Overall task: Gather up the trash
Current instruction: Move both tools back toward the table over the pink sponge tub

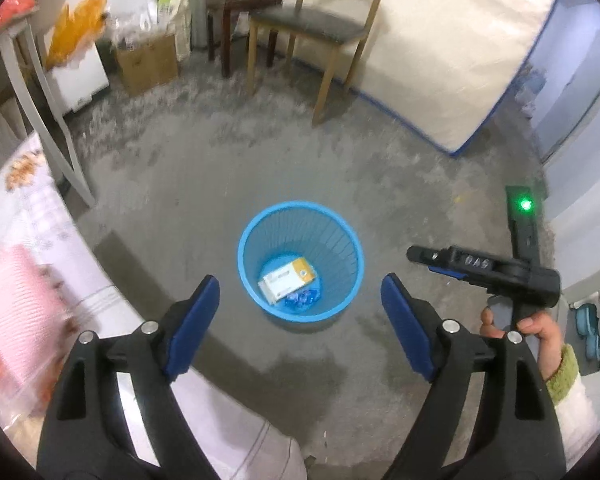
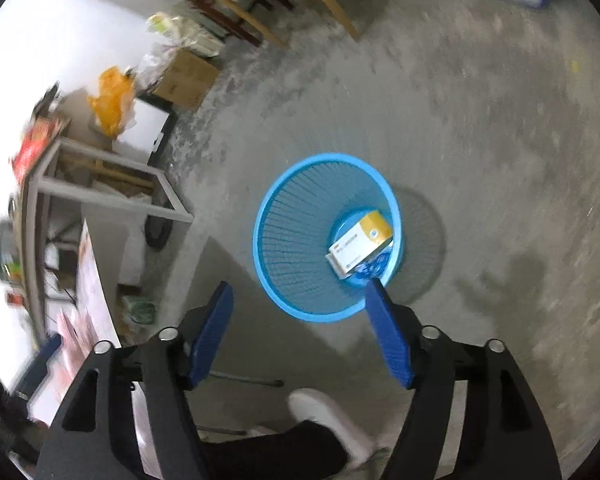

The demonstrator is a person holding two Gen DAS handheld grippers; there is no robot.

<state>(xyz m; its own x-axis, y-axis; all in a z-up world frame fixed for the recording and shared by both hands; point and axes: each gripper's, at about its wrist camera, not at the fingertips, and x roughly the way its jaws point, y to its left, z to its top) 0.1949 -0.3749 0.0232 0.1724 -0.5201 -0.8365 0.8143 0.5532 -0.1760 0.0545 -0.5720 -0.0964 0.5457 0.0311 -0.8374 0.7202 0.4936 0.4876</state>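
While both grippers hang above the grey concrete floor [image 1: 260, 168], a white mattress [image 1: 460, 52] leans well behind the blue wastebasket [image 1: 352, 240]. A wooden chair [image 1: 308, 28] stands before it, a cardboard box [image 1: 146, 62] beyond. Inside the wastebasket lie a white-and-yellow carton [image 2: 360, 244] and crumpled blue wrapping [image 2: 374, 266]. Left gripper [image 1: 300, 300] and right gripper [image 2: 300, 300]: jaws spread wide, nothing held.

A wooden chair [image 1: 312, 32] with a dark seat stands on the grey concrete floor [image 1: 228, 160], a dark wooden stool [image 1: 240, 16] just beside it. A pale mattress [image 1: 452, 52] leans behind the chair. Near the white wall sit a cardboard box [image 1: 146, 62] and an orange plastic bag [image 1: 78, 24].
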